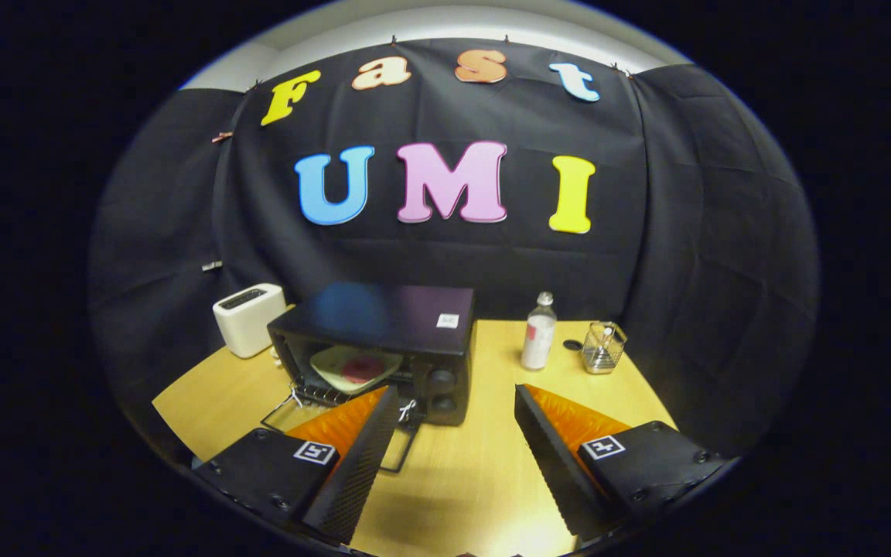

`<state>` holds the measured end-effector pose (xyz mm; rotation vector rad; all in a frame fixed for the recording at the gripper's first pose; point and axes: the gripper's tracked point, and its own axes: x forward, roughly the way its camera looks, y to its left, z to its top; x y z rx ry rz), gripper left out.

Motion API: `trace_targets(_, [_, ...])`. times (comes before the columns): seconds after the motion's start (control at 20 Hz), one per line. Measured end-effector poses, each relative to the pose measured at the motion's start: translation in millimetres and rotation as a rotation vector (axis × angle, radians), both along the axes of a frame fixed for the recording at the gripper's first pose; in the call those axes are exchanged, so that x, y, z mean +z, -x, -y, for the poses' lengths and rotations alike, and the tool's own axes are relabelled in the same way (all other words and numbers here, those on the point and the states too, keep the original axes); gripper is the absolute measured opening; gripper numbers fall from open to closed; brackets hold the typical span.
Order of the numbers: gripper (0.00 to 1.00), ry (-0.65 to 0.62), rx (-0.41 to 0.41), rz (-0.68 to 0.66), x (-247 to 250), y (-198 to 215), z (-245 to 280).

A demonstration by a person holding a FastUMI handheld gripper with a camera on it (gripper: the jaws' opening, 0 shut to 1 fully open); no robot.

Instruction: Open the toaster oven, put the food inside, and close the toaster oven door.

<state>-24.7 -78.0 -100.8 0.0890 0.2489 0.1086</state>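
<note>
Black toaster oven (384, 340) sits on the pale wood bench (476, 464), just ahead of my left finger. Its door (337, 429) hangs open, folded down flat toward me, and my left fingertip overlaps it in my view; I cannot tell whether they touch. Inside the oven I see a light plate (353, 365) lying on the rack, tilted a little, with a round reddish piece of food (360, 368) on it. Two dark knobs (441, 391) stand one above the other on the oven's right front panel, and a small white sticker (448, 320) sits on its top.

My hand-held gripper (457, 398) is spread wide, with nothing between the fingers, only bare bench showing in the gap. The right finger points at open wood well clear of the oven.

Left of the oven, near the back corner of the bench, stands a white toaster (248, 317). To the right, beyond my right finger, a clear bottle (539, 334) with a pale label stands upright. Beside it lies a small dark disc (572, 344), and next to that stands a wire basket (603, 348) holding something I cannot make out.
</note>
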Motion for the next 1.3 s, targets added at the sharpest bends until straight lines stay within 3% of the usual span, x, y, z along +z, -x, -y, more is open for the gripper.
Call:
trace_targets(0.3, [0.99,0.006,0.038,-0.26,-116.5,21.6,-108.7])
trace_targets(0.6, [0.99,0.073,-0.004,-0.38,-174.8,3.8,-156.6])
trace_targets(1.05, [0.99,0.023,-0.107,-0.474,-203.2,-26.5,-178.0])
trace_targets(1.3, [0.99,0.018,-0.115,-0.475,-195.0,-26.8,-178.5])
